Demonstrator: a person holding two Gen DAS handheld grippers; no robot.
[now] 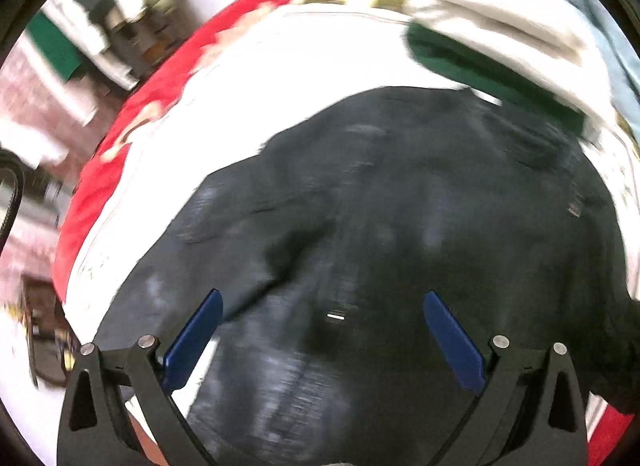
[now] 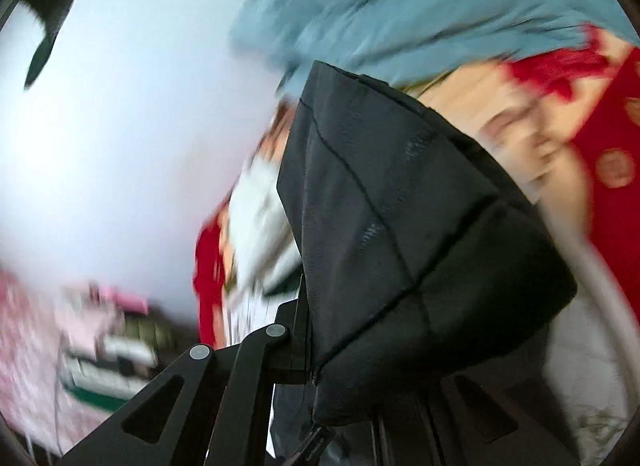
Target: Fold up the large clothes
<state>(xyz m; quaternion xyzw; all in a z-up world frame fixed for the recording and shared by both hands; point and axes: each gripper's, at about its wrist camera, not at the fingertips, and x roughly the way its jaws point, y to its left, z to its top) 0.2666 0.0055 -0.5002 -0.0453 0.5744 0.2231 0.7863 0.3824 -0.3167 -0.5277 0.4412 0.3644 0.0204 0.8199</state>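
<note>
A large black garment (image 1: 380, 205) lies spread over a white bed cover (image 1: 320, 53) with a red patterned border (image 1: 168, 81). My left gripper (image 1: 322, 314) hovers above it, blue fingers (image 1: 196, 342) wide apart, nothing between them. In the right wrist view a bunched part of the black garment (image 2: 400, 225) hangs lifted in front of the camera and hides the fingertips. My right gripper (image 2: 316, 346) is shut on this cloth. Both views are motion blurred.
A dark green folded piece (image 1: 480, 61) with a white one (image 1: 500, 21) on it lies beyond the garment. A pale blue cloth (image 2: 420, 13) sits at the far side. Stacked clothes (image 1: 120, 25) stand off the bed by a white wall (image 2: 120, 105).
</note>
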